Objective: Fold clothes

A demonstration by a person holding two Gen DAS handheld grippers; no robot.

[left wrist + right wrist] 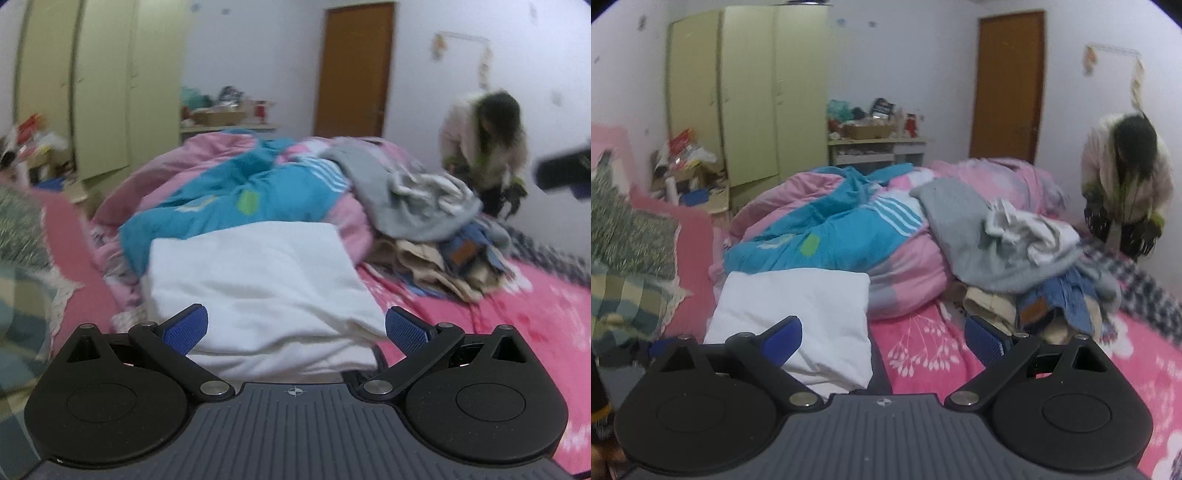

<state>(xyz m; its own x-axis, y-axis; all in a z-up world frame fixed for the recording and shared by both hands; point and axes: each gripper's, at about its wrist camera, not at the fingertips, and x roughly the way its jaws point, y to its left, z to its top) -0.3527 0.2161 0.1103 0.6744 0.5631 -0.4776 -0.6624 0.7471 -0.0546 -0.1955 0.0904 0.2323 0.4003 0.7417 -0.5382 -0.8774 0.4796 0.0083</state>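
Note:
A folded white garment (258, 280) lies on the pink bed, straight ahead of my left gripper (295, 326), whose blue pads are spread wide with nothing between them. In the right wrist view the same white garment (801, 314) sits to the front left. My right gripper (884, 338) is open too, over the pink sheet (923, 354). A heap of unfolded clothes (1015, 258), with a grey top, white cloth and denim, lies to the right; in the left wrist view the heap (424, 218) is at the right. The right gripper's dark body (565, 170) shows at that view's right edge.
A pink and blue quilt (831, 229) is bunched behind the white garment. Pillows (628, 258) lie at the left. A person (1126, 184) crouches at the bed's far right corner. A wardrobe (746, 92), a cluttered desk (875, 147) and a brown door (1008, 85) line the walls.

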